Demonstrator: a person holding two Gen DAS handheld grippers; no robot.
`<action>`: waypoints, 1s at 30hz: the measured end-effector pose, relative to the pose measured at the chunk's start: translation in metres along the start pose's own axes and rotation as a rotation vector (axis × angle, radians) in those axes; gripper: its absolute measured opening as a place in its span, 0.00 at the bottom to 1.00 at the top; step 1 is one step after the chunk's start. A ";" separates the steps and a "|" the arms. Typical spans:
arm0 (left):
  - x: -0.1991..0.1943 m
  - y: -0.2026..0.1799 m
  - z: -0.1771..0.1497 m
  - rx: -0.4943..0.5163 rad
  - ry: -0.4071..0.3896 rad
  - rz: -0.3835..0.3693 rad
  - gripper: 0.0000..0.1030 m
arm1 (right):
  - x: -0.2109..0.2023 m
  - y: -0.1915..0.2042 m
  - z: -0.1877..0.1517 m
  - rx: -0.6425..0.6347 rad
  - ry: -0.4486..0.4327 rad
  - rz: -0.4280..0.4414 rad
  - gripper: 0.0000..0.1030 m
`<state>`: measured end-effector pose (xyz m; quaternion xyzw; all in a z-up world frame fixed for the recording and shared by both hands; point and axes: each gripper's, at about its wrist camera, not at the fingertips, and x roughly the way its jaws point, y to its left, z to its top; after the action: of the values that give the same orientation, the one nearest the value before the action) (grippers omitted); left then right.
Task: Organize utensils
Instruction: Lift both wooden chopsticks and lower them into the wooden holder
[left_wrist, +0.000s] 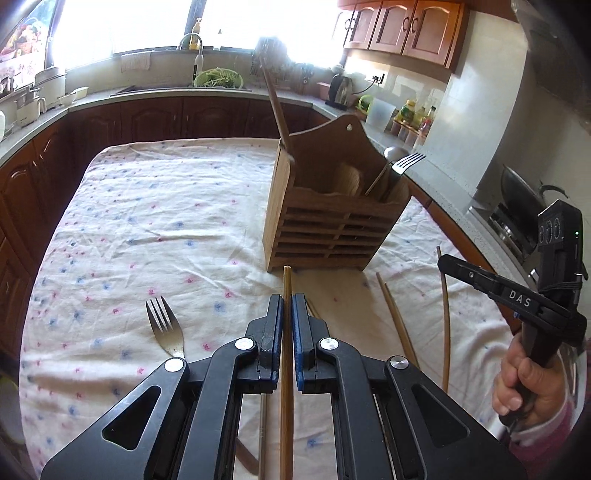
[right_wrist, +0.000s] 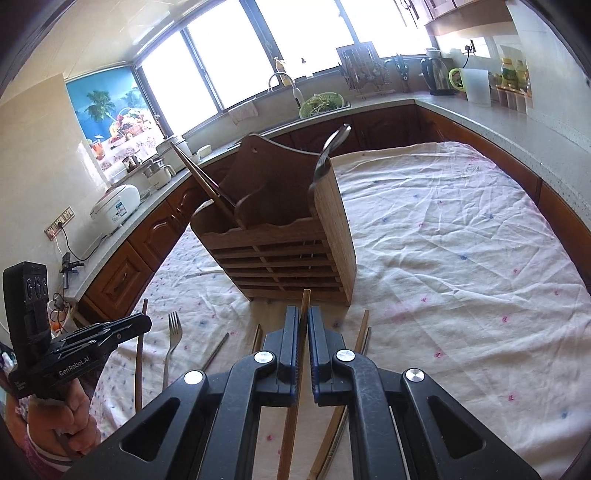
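Note:
A wooden utensil caddy (left_wrist: 328, 225) stands on the flowered tablecloth; it also shows in the right wrist view (right_wrist: 291, 251). It holds a wooden stick, a spoon and a fork (left_wrist: 406, 162). My left gripper (left_wrist: 287, 302) is shut on a wooden chopstick (left_wrist: 286, 362) that points toward the caddy. My right gripper (right_wrist: 303, 317) is shut on another wooden chopstick (right_wrist: 295, 398). A metal fork (left_wrist: 164, 328) lies on the cloth at the left, also in the right wrist view (right_wrist: 173, 343). Loose chopsticks (left_wrist: 397, 325) lie in front of the caddy.
The tablecloth (left_wrist: 147, 221) covers the whole table. Kitchen counters with a sink, a green colander (left_wrist: 218, 78), a kettle (left_wrist: 341, 90) and a rice cooker (right_wrist: 116, 206) ring the table. A long thin stick (left_wrist: 446, 317) lies at the right.

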<state>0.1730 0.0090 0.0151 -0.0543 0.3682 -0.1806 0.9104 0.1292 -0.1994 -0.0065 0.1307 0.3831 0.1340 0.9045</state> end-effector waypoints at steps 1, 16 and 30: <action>-0.006 0.000 0.001 -0.004 -0.015 -0.006 0.04 | -0.004 0.002 0.001 -0.003 -0.009 0.004 0.05; -0.066 -0.011 0.017 0.002 -0.169 -0.065 0.04 | -0.066 0.024 0.023 -0.050 -0.164 0.026 0.04; -0.079 -0.008 0.032 -0.008 -0.240 -0.068 0.04 | -0.076 0.027 0.041 -0.062 -0.218 0.036 0.04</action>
<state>0.1403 0.0294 0.0921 -0.0915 0.2550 -0.2024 0.9411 0.1041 -0.2052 0.0801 0.1231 0.2756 0.1469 0.9420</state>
